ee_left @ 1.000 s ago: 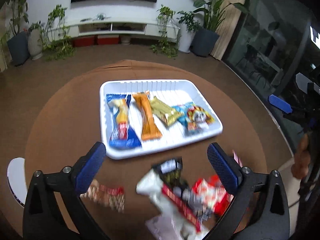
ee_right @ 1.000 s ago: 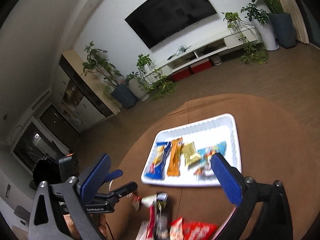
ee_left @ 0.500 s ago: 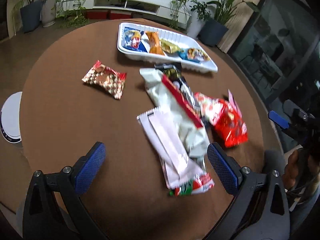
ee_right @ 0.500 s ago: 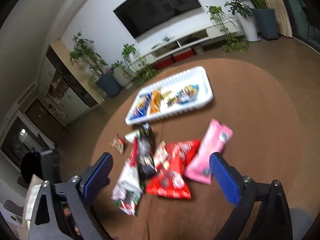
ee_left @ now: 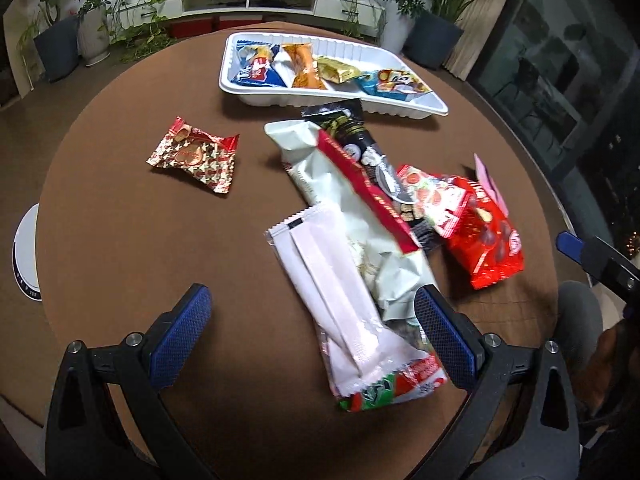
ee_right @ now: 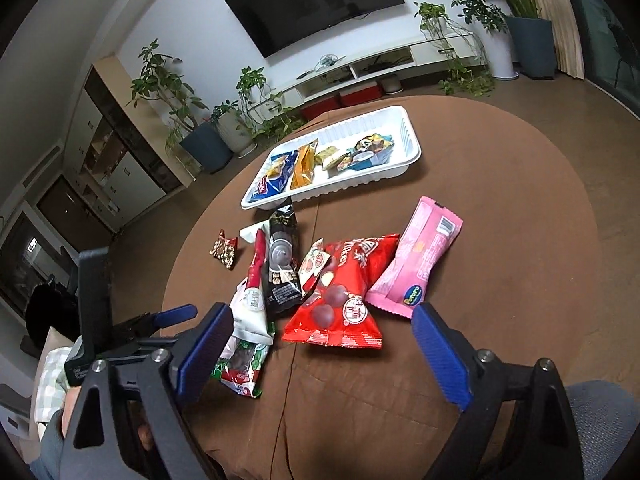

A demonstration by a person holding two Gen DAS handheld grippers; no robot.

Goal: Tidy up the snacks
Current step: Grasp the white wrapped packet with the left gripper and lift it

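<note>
A white tray [ee_left: 400,108] with several wrapped snacks stands at the far side of the round brown table [ee_left: 120,240]. Nearer lies a pile: a long white packet with a red stripe [ee_left: 320,168], a black packet [ee_left: 352,132], a pale white-pink packet [ee_left: 340,280], a red bag [ee_right: 340,292] and a pink packet [ee_right: 424,256]. A small red-gold wrapper [ee_left: 192,156] lies apart to the left. My left gripper [ee_left: 312,304] hangs open above the pale packet's near end. My right gripper [ee_right: 322,316] is above the red bag, its jaws closing but wide, with no pad touching anything.
A white round object [ee_left: 24,256] sits past the table's left edge. The other gripper's blue tip [ee_left: 572,244] shows at the right of the left wrist view. Potted plants, a low white TV unit [ee_right: 380,68] and dark glass doors ring the room.
Both grippers have drawn back from the tray and sunk toward the near pile. The tray now lies far off in both views and the loose packets fill the foreground.
</note>
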